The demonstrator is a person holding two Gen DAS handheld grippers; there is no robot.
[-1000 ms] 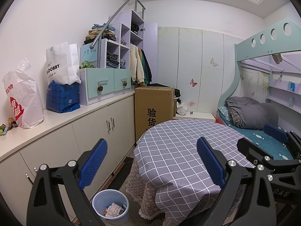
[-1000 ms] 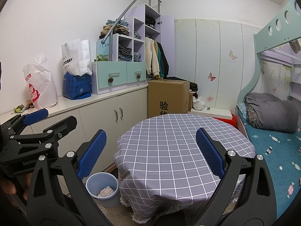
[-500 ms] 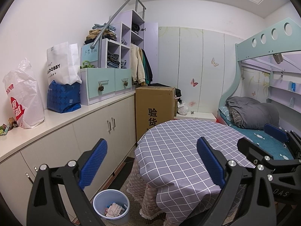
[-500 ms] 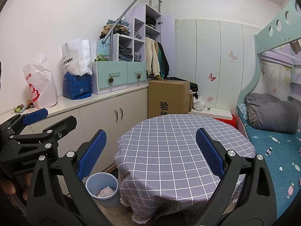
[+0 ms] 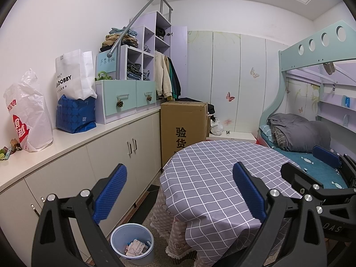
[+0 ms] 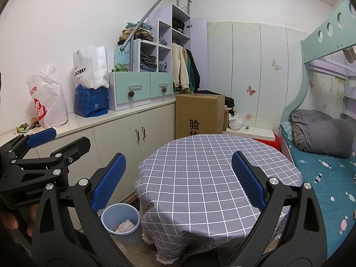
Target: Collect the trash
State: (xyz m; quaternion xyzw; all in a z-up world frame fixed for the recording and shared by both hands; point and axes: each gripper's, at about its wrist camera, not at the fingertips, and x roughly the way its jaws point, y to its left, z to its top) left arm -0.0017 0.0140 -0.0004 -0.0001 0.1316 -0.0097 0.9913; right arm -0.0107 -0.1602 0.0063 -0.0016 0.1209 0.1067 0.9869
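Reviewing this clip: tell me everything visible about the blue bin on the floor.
The bin is a small round pail, pale blue, of what looks like plastic, with no lid. It stands upright on the floor between the cream cabinets and the round table's checked cloth, close to both; whether it touches either I cannot tell. It is partly filled: crumpled white and pinkish paper scraps lie at the bottom. Neither gripper is at it. In the right wrist view it stands at the same spot.
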